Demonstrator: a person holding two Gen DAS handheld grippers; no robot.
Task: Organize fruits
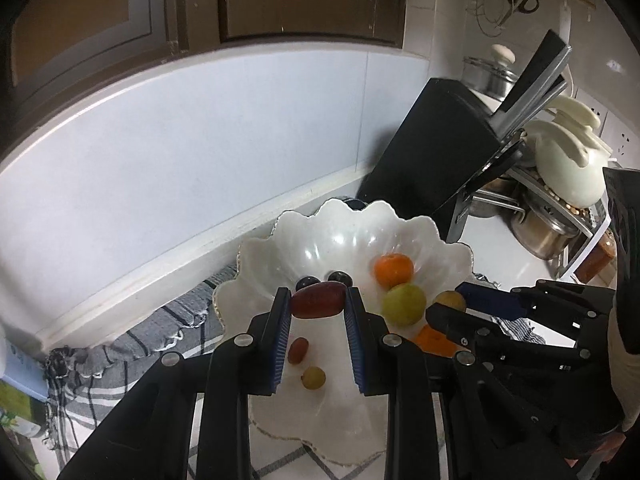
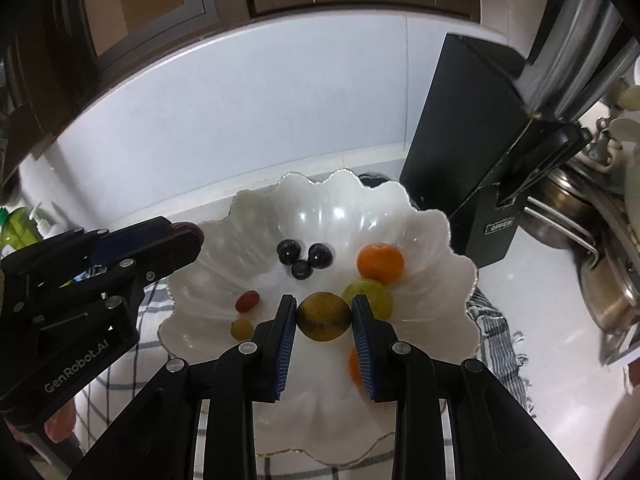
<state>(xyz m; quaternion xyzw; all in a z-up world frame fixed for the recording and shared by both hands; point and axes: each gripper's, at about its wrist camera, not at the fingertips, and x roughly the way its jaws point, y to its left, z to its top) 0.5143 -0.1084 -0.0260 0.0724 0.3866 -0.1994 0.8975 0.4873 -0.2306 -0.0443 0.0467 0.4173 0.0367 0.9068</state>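
A white scalloped bowl (image 1: 448,264) (image 2: 432,232) sits on a checked cloth. My left gripper (image 1: 318,300) is shut on a dark red oval fruit (image 1: 318,300) above the bowl's near side. My right gripper (image 2: 323,316) is shut on a round yellow-brown speckled fruit (image 2: 323,316) over the bowl. Inside lie an orange fruit (image 2: 380,263), a green round fruit (image 2: 374,294), three dark berries (image 2: 304,258), a small red fruit (image 2: 247,301) and a small yellow one (image 2: 241,328). Another orange fruit (image 2: 354,366) shows partly behind my right finger.
A black knife block (image 2: 472,152) stands right behind the bowl. Steel pots (image 1: 548,232) and a white kettle (image 1: 568,168) crowd a rack at the right. The checked cloth (image 1: 132,344) lies under the bowl. A pale wall ledge runs behind, and bottles (image 2: 20,224) stand far left.
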